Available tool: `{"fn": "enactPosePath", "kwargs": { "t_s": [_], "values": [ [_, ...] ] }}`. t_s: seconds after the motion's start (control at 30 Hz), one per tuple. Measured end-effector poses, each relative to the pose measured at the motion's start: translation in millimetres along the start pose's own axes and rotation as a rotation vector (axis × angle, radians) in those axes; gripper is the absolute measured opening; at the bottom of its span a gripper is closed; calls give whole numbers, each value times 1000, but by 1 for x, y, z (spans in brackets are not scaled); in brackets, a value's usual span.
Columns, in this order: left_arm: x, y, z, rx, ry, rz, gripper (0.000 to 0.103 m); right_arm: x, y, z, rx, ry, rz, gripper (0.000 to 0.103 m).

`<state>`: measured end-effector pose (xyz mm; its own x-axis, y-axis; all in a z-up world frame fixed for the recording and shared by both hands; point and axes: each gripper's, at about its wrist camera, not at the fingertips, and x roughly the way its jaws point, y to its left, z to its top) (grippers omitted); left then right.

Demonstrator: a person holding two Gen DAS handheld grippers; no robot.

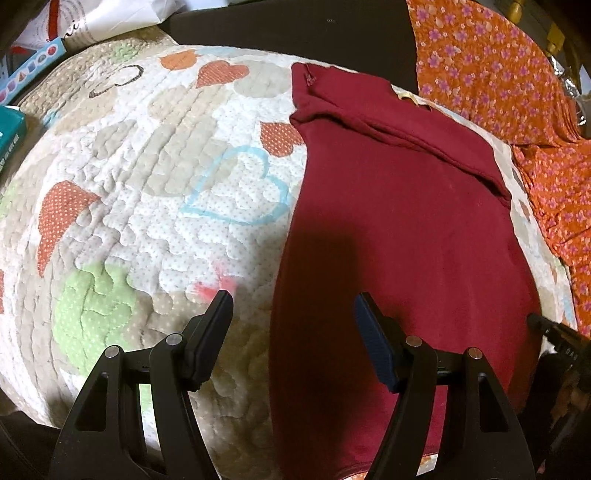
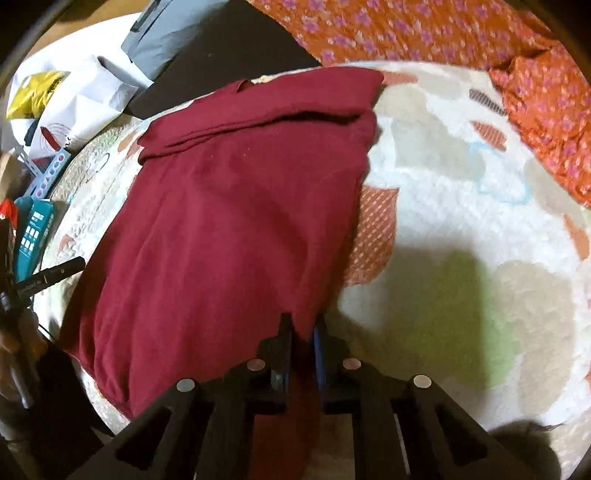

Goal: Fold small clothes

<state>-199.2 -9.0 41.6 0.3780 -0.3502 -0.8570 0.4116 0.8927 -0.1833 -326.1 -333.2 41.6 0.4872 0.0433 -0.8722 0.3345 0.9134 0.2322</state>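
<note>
A dark red garment point(image 1: 399, 221) lies flat on a quilted heart-patterned mat point(image 1: 155, 206), with a folded band across its far end. My left gripper point(image 1: 293, 306) is open and empty, hovering over the garment's left edge near its near end. In the right wrist view the same garment point(image 2: 229, 221) covers the left half of the mat point(image 2: 461, 258). My right gripper point(image 2: 303, 328) is shut on the garment's near right edge, with red cloth pinched between its fingers.
An orange floral cloth point(image 1: 498, 74) lies along the far and right side of the mat, and also shows in the right wrist view point(image 2: 424, 33). Boxes, white bags and papers point(image 2: 55, 122) crowd the left side. A dark surface point(image 1: 288, 33) lies beyond the mat.
</note>
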Motion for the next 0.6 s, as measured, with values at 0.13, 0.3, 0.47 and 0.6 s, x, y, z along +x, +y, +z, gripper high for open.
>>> {"fn": "enactPosePath", "kwargs": {
  "t_s": [0.13,0.3,0.47,0.6],
  "values": [
    [2,-1,-4,12,18,3,68,-9,-9,-3,5,-5,-39,9],
    [6,3,-13,-3,38,5,68,-4,-12,-8,30,20,-39,9],
    [7,1,-19,30,33,32,68,-24,-20,-14,120,-7,75,58],
    [7,3,-21,32,26,39,68,-25,-16,-27,137,29,95,60]
  ]
}}
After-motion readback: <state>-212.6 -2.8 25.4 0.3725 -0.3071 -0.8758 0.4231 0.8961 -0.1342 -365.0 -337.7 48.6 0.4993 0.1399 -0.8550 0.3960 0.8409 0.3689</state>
